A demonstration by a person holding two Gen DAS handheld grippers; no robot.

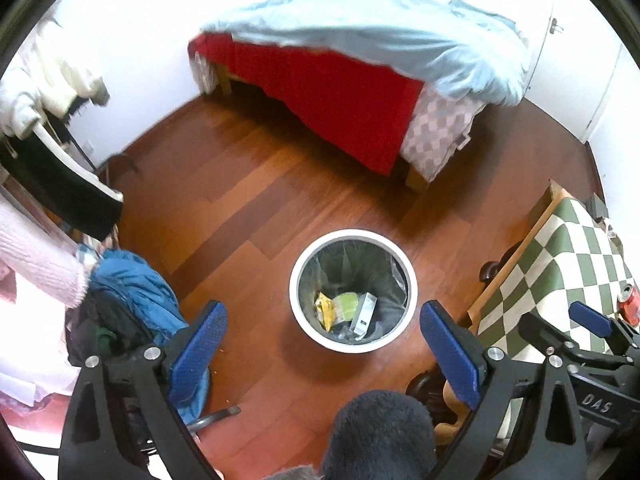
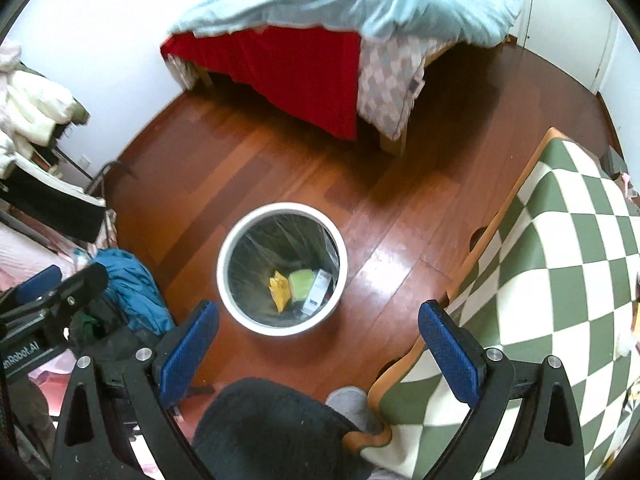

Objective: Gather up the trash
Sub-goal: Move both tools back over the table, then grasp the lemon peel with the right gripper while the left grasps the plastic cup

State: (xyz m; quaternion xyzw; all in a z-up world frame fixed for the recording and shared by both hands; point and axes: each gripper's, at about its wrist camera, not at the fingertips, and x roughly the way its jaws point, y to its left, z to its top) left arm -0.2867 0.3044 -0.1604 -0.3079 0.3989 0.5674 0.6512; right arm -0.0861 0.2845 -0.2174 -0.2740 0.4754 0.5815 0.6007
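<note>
Both grippers hang high above the floor, tilted down, jaws wide and empty: left gripper [image 1: 322, 338], right gripper [image 2: 318, 336]. Ahead and below stands the white bin [image 2: 240, 312] holding wrappers. To the right, on the checkered surface [image 1: 556, 272], a red can [image 1: 629, 305] (likely next) lies nearer the right gripper.

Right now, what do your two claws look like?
Both look alike. The left claw has a black plastic frame with triangle cut-outs, silver round bolts, and two flat fingers padded in bumpy blue. The right claw matches, with the same blue fingers. White lettering marks each body, only partly readable. No cables or sleeves show.
</note>
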